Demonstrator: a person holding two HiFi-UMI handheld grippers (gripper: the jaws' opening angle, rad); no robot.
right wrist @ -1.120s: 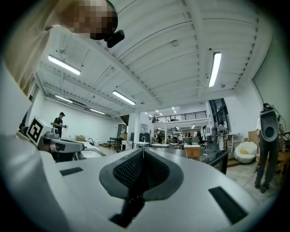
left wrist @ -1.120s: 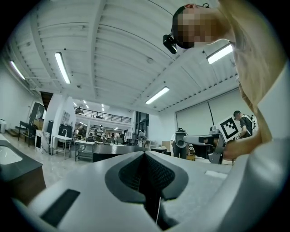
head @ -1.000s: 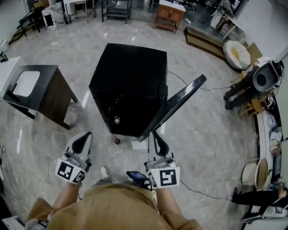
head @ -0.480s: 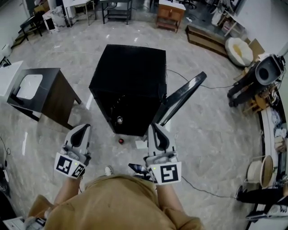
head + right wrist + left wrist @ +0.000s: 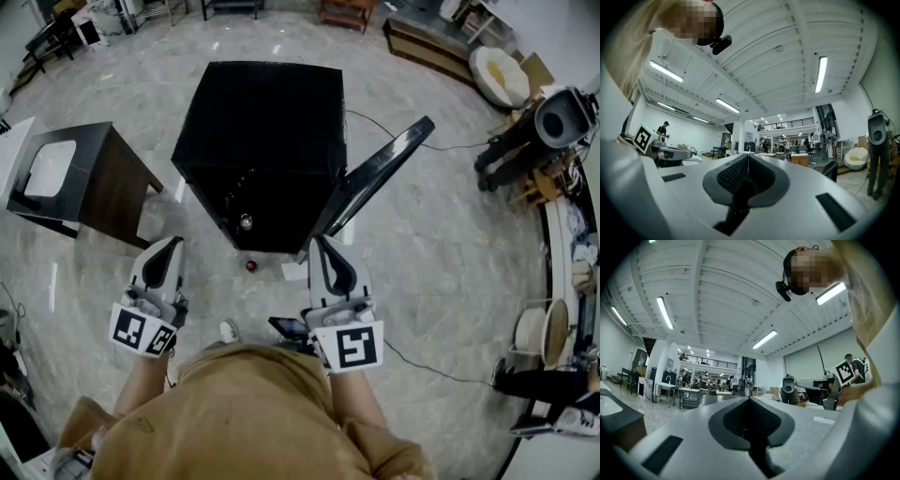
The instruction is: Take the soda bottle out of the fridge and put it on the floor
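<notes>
We hold left tongs (image 5: 171, 246) and right tongs (image 5: 319, 242) clenched, both empty, before fridge (image 5: 272, 122). Door (image 5: 375, 183) open. Soda bottle (image 5: 245, 222) inside fridge, near front edge. Small red thing (image 5: 250, 265) on floor (image 5: 422, 281) below.

You can see the soda bottle (image 5: 246, 222) inside the black fridge (image 5: 262, 112), only its pale top showing, just behind the open door (image 5: 375, 183).

A grey marble floor (image 5: 441, 281) is seen. A dark side table (image 5: 112, 187) is placed at ten o'clock, a white beanbag (image 5: 497, 80) at two o'clock. Strip lights (image 5: 663, 312) are mounted overhead.
</notes>
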